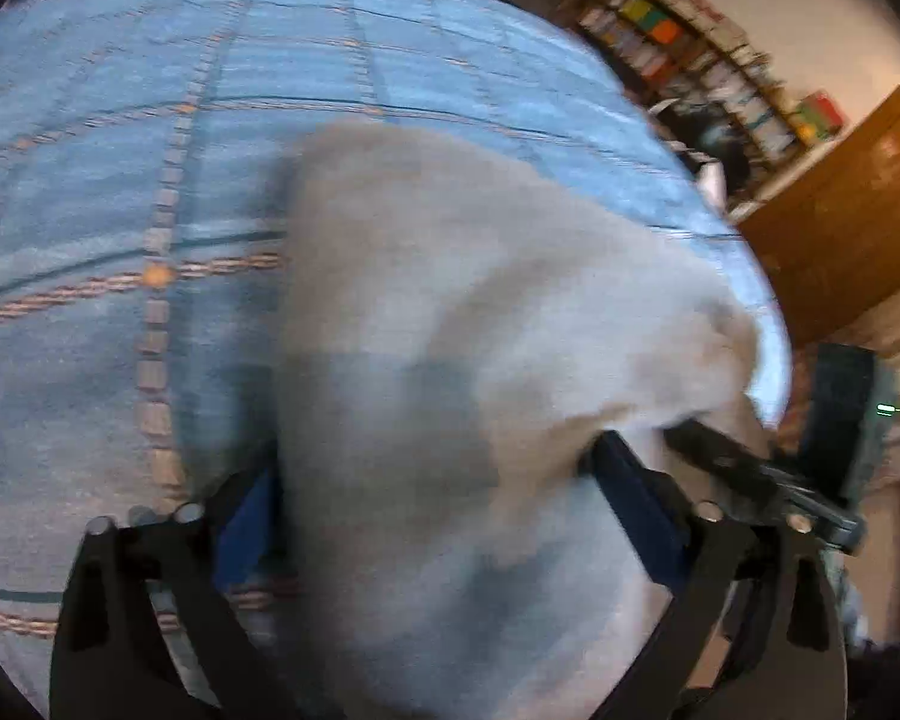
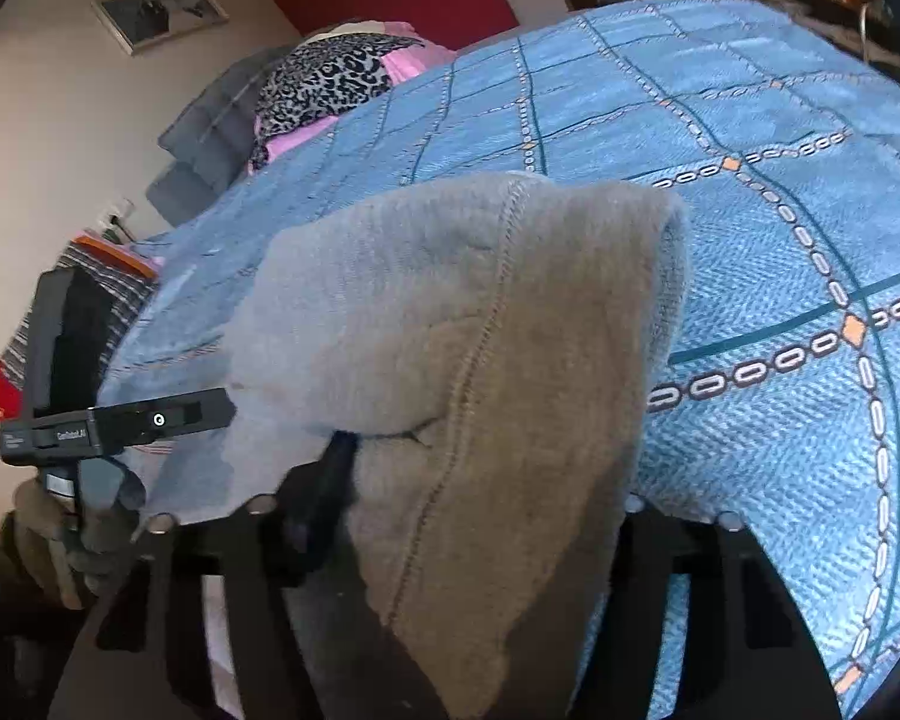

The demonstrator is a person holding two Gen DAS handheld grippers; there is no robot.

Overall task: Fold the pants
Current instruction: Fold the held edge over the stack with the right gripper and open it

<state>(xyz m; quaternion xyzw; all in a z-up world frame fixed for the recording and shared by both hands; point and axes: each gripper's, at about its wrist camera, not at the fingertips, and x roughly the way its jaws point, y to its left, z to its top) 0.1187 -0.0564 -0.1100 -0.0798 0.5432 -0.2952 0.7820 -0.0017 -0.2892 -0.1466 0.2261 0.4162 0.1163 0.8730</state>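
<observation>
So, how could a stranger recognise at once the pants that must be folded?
Find the bed with the blue checked bedspread. The pants are the plain grey fleece garment bunched at its near edge, with one stitched seam down them. The leopard-print cloth lies far off, by the pink fabric.

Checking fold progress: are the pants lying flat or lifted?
Lifted: the grey pants drape in folds above the blue bedspread.
</observation>
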